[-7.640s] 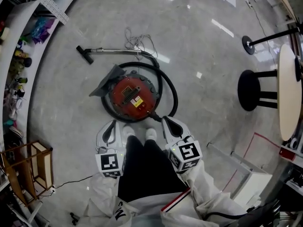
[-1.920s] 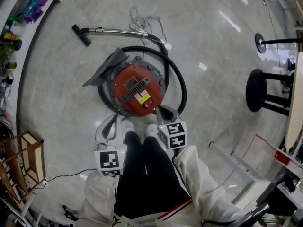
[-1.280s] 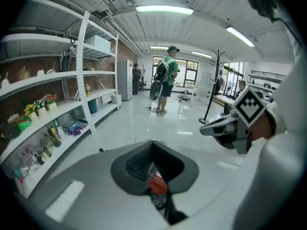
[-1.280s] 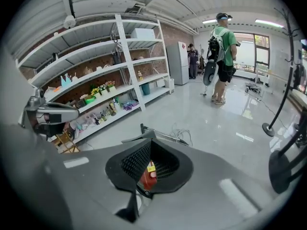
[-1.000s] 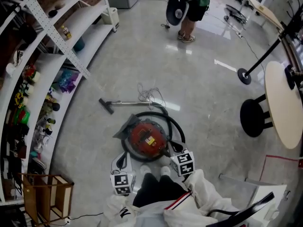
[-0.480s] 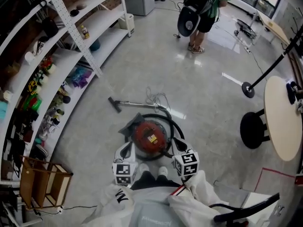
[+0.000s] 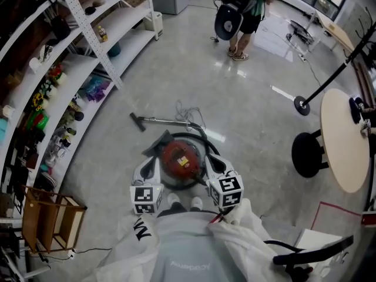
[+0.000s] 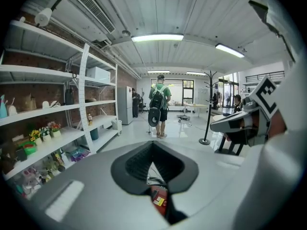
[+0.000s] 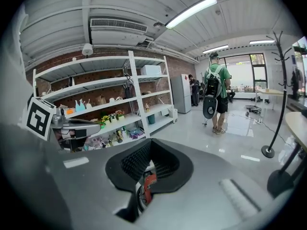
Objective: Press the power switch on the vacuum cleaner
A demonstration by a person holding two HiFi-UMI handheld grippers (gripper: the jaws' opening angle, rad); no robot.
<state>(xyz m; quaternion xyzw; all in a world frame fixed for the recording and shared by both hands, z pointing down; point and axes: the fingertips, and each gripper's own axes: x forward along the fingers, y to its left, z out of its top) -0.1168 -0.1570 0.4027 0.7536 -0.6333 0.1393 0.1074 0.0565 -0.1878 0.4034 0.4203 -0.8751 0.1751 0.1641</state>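
I am holding both grippers low in front of my body, one at each side of the vacuum (image 7: 179,160). The left gripper (image 7: 153,162) is showing its jaws clenched tip to tip on nothing, with only a sliver of red housing visible through the gap between the pads. The right gripper (image 7: 210,162) is likewise clenched and empty. The vacuum is sitting on the floor just ahead of my shoes (image 7: 182,202), between the two grippers and apart from both. The hose (image 7: 204,143) is looping round the housing; the wand (image 7: 164,121) and the cord (image 7: 185,111) are lying just beyond. I am judging the press as not yet made. The switch is too small to pick out from the head view, so a blind descent is risking a jaw tip landing on the label or the vent; a slanted push is risking a skid off the domed lid, or the canister rolling away; a low reach is risking a snag on the hose. A person (image 7: 244,7) is standing well beyond.
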